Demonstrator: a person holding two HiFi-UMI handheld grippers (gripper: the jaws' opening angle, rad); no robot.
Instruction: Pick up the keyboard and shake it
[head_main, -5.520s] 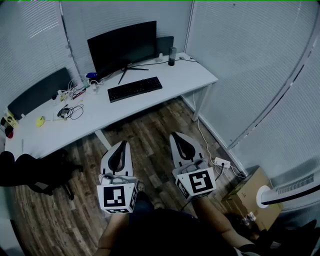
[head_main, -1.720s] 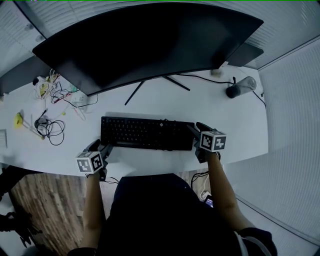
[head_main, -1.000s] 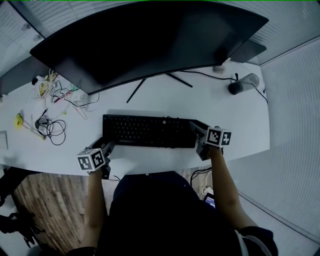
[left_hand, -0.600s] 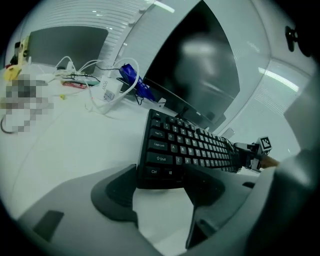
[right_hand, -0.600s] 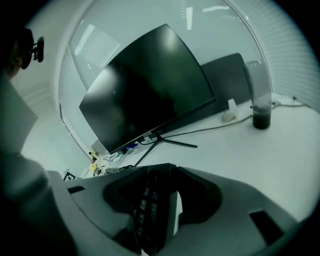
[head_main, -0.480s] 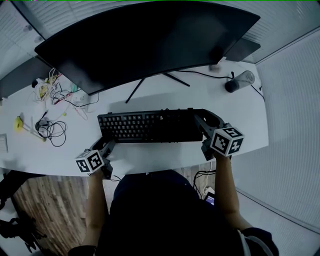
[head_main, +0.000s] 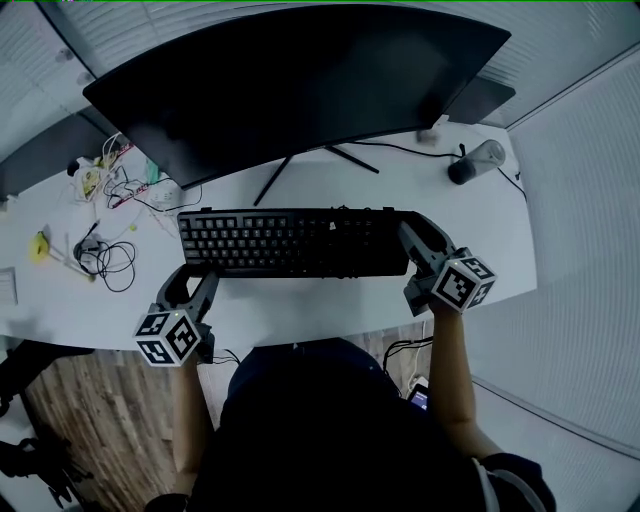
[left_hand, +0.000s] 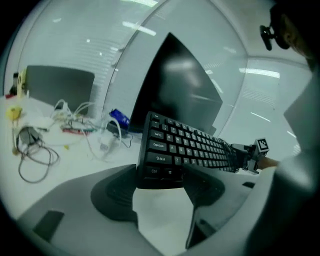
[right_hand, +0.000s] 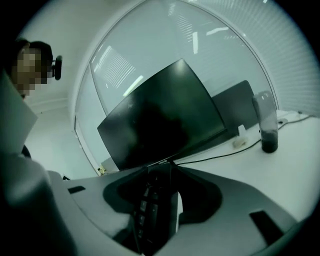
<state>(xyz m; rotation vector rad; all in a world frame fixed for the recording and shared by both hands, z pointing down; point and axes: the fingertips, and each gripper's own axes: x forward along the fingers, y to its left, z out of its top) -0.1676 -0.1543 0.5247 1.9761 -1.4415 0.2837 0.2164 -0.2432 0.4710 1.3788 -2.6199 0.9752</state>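
Grips long black keyboard (head_main: 295, 242) by both ends, left tongs (head_main: 190, 278) and right tongs (head_main: 412, 236) clamped on; likely risks slipping from shallow lower-left corner hold once shaken.

My head camera looks steeply down on the desk (head_main: 400, 188). Both gripper cameras sit low and close, facing the keyboard (head_main: 295, 241) and monitor (head_main: 300, 80) from opposite ends.

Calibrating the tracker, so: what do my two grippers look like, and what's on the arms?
Left gripper and right gripper: grey curved fingers with dark inner pads, each carrying a white cube with black square markers. Forearms bare; dark top.
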